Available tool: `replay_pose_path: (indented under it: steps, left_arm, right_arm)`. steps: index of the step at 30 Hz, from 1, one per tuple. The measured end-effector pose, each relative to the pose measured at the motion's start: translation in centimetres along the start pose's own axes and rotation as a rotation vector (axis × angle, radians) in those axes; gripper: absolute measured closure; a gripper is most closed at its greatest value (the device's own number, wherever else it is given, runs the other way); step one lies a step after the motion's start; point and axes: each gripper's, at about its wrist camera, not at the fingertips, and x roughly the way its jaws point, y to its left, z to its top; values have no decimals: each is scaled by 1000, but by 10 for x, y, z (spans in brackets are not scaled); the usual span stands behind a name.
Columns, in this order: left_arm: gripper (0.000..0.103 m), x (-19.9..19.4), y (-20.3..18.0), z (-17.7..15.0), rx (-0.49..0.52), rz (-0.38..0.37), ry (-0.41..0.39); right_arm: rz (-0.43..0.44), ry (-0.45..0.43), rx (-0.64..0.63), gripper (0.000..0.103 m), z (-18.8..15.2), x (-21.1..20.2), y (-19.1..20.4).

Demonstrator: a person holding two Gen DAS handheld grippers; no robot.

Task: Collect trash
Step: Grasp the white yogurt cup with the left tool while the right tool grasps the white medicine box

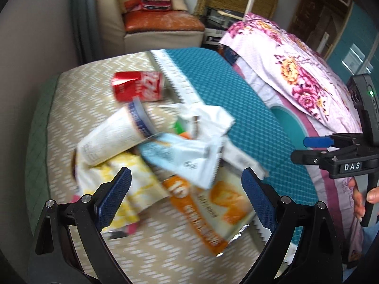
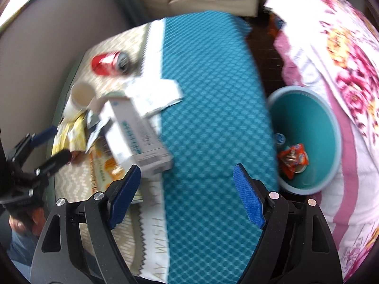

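Your left gripper (image 1: 187,196) hangs with its blue-padded fingers spread wide and nothing between them, poised over the heap of trash on the cushioned bench top (image 1: 71,108), whose left half is beige with a white dash pattern and whose right half is a teal quilted cover (image 1: 213,80). Directly between and just beyond the fingers lies the orange and white snack wrapper (image 1: 213,208), flat on the beige half near the bench's near edge; the yellow and white crumpled wrapper (image 1: 128,184) sits against the left finger pad. Over both lies a pale blue and white foil pouch (image 1: 180,156), and behind it the white paper cup with a blue rim (image 1: 113,139) lies tipped on its side. The dented red soda can (image 1: 138,86) lies on its side farther back toward the bench's far edge, apart from the heap. Your right gripper (image 2: 187,194) is also spread wide and empty, hovering above the teal half; the white and grey cardboard box (image 2: 137,139) lies just beyond its left finger, at the seam between the two halves. Off the bench's right edge stands the round teal bin with a pale blue rim (image 2: 336,142), beside the pink floral bedspread (image 2: 343,54), and an orange-red wrapper (image 2: 293,159) already rests in its bottom.
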Motion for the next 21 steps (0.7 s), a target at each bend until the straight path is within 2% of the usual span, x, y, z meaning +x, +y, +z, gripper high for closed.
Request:
replay_pose_path:
  steps: [4,8,12,17,21]
  left_arm:
    - [9,-4,40,-10,-54,30,3]
    - [9,-4,65,-11,-37,72,10]
    - [9,-2,74,4,52,99,6]
    - [9,18,71,30,217,50,42]
    - [9,40,68,43,298,9,82]
  right_arm:
    - [6,57,-69,27,10,19,31]
    - [-24,85,-176,27,20,38,61]
    - [-42,115,-223,29,30,53,73]
    - [-36,140,-225,34,38,67,78]
    - [-45,152,-232,34,44,77,83]
